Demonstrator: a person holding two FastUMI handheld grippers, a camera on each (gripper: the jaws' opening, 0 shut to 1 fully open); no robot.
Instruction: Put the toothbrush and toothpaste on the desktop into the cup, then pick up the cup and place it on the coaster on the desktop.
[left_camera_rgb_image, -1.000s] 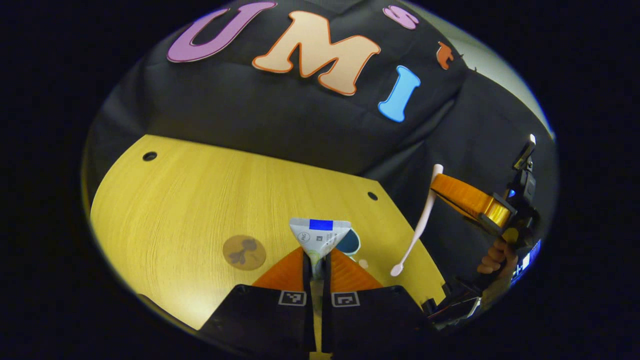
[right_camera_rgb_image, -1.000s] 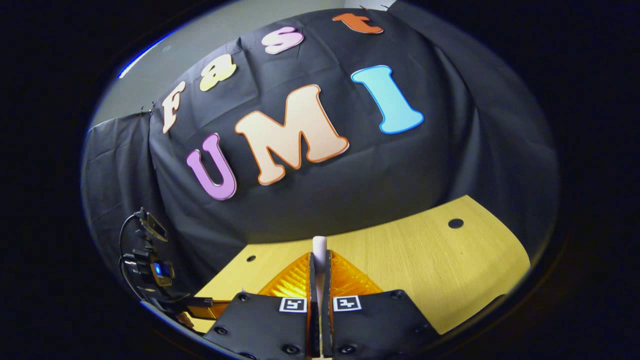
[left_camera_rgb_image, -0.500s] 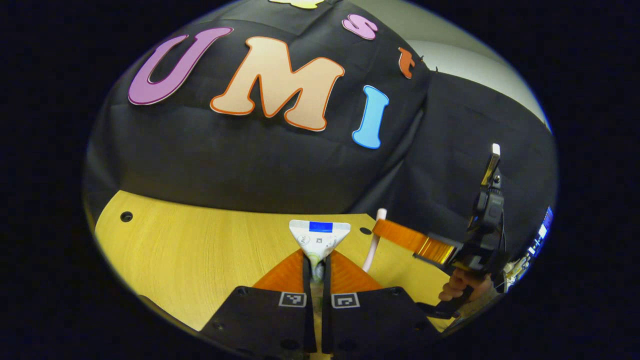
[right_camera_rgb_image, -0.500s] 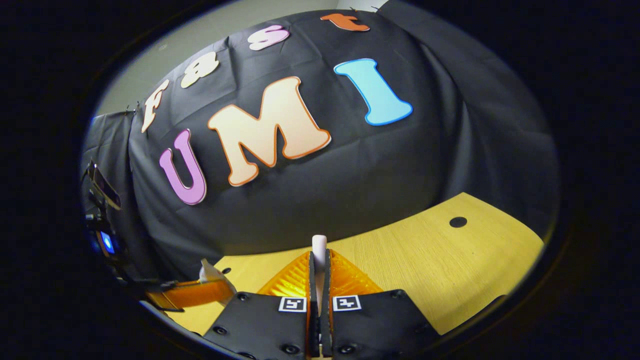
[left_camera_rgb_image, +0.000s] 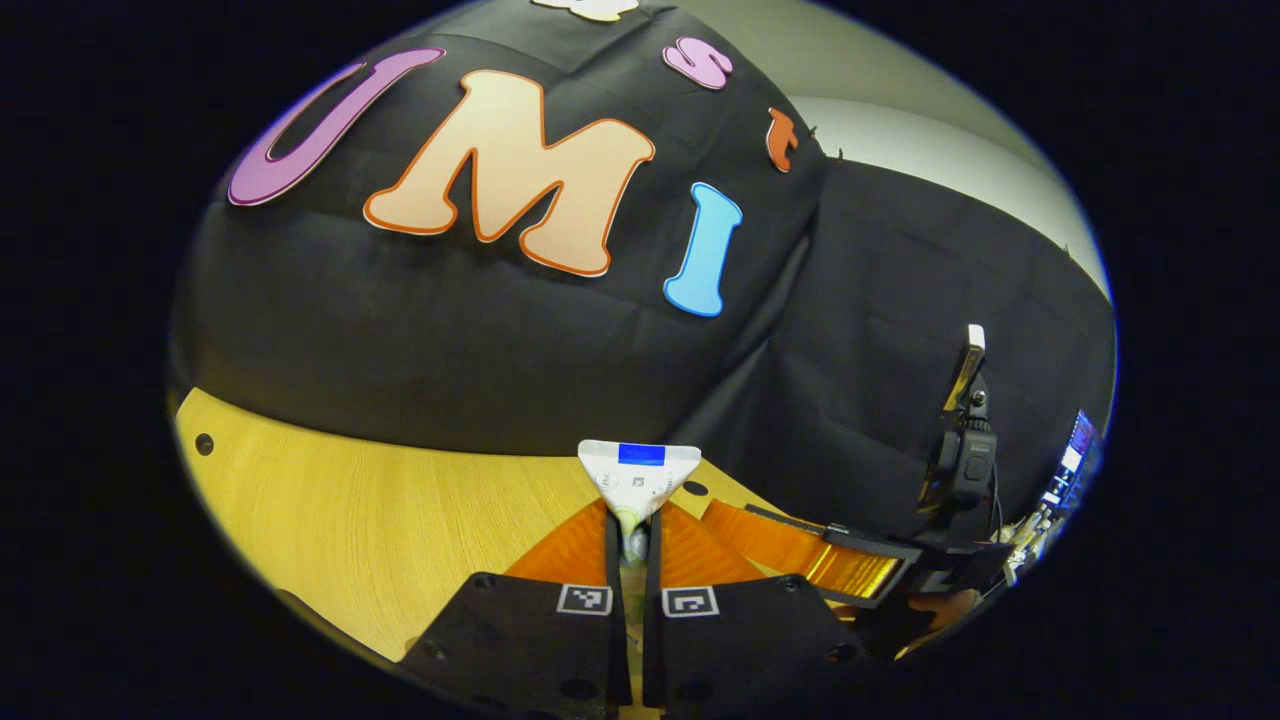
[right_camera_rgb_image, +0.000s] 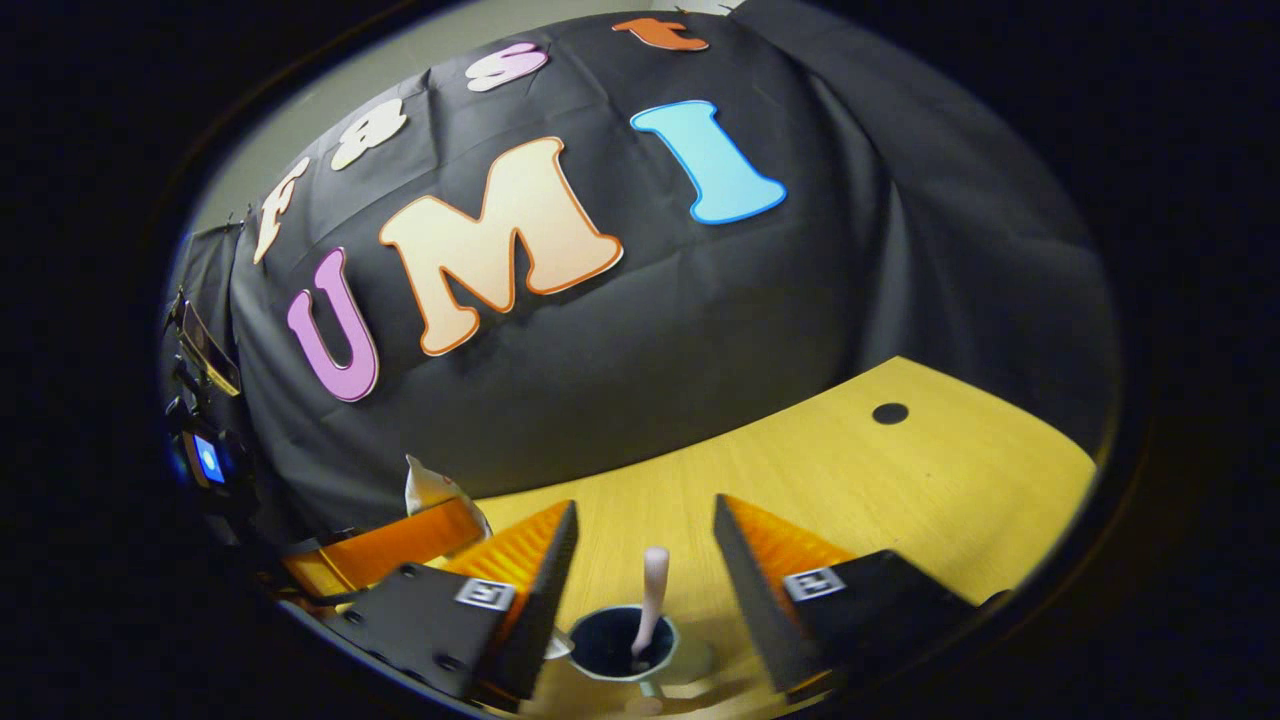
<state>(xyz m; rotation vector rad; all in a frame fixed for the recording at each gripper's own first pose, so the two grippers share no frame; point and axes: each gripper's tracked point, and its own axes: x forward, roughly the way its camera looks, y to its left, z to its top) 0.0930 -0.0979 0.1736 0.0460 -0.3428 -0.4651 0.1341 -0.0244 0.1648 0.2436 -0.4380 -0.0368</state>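
Right tool (right_camera_rgb_image: 645, 540) hangs with its fingers spread wide, nothing between them, directly above the cup (right_camera_rgb_image: 622, 646). The toothbrush (right_camera_rgb_image: 650, 598) stands in the cup, handle end up, leaning against the rim, clear of both fingers. The cup sits on the wooden table (right_camera_rgb_image: 900, 480) near its front edge; a cable hole (right_camera_rgb_image: 889, 412) shows toward the far right corner.

Over on the left side, the left tool (left_camera_rgb_image: 632, 540) has its fingers pressed together on the toothpaste tube (left_camera_rgb_image: 640, 478), pinching it low on the body so the flat crimped end sticks up above the fingertips. The tube is held in the air above the table, not touching it. In the right gripper view the same tube (right_camera_rgb_image: 428, 490) pokes up beside the left tool's finger, just left of the right tool.

The right tool (left_camera_rgb_image: 790, 545) also appears in the left gripper view, close on the right, with a hand (left_camera_rgb_image: 925, 612) gripping its handle.
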